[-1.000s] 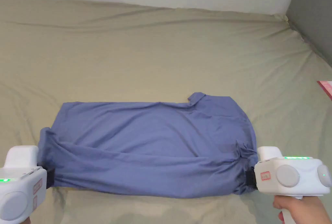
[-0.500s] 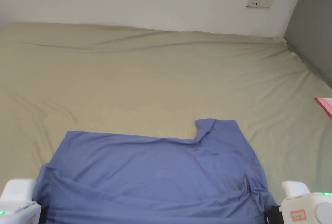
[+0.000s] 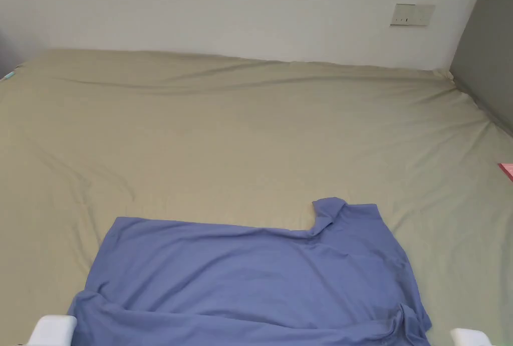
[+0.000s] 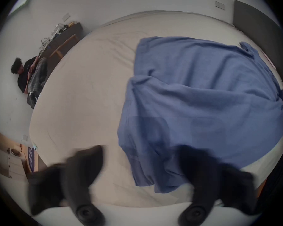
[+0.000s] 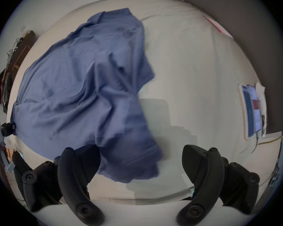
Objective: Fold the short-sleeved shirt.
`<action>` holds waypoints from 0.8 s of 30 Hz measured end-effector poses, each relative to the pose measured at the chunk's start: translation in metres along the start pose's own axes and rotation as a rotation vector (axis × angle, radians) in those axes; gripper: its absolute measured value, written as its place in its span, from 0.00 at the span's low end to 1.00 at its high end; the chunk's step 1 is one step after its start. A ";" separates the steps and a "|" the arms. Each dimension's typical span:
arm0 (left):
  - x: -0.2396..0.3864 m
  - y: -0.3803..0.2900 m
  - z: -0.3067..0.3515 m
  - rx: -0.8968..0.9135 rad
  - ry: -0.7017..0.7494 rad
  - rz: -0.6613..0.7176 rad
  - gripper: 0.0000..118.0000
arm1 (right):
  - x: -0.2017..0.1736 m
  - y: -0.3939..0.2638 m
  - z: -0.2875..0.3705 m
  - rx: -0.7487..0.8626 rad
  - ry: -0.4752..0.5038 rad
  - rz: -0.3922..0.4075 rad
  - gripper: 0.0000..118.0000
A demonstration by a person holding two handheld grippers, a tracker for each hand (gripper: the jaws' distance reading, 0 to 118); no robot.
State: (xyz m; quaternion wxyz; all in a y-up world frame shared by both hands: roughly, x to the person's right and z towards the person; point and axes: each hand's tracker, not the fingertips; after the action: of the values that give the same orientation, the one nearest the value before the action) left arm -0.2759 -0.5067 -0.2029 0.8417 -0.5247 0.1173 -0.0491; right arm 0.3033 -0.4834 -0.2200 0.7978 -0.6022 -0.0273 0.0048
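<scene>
A blue short-sleeved shirt [image 3: 250,277] lies sideways on the beige bed sheet [image 3: 250,136], collar [image 3: 328,209] at the far right, with its near long edge rolled over. My left gripper [image 4: 141,151] is open and blurred, and the shirt's hem end [image 4: 147,172] hangs loose between its wide jaws. My right gripper [image 5: 140,148] is open too, the sleeve end [image 5: 134,161] blurred between its jaws and pressed by neither. In the head view the white tops of both grippers peek in at the bottom corners.
A grey headboard [image 3: 488,51] stands along the bed's right side, with a pink item [image 3: 507,169] beside it. A tablet and papers [image 5: 252,112] lie at the bed's right end. A person [image 4: 28,76] sits on the floor beyond the left edge.
Both grippers were shut on the shirt's near corners a second ago; now both jaws stand apart and the cloth has dropped. The head camera has tilted up, pushing the shirt lower in the picture.
</scene>
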 end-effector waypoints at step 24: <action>0.059 0.104 0.257 0.960 -0.021 0.007 0.09 | -0.147 0.051 0.234 1.056 0.059 0.267 0.03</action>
State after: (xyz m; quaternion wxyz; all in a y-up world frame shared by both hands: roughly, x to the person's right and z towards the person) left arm -0.1587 -0.2489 -0.1959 0.9902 -0.0767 0.0745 -0.0898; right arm 0.1463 -0.2505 -0.2108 0.9847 -0.1175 0.0780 0.1022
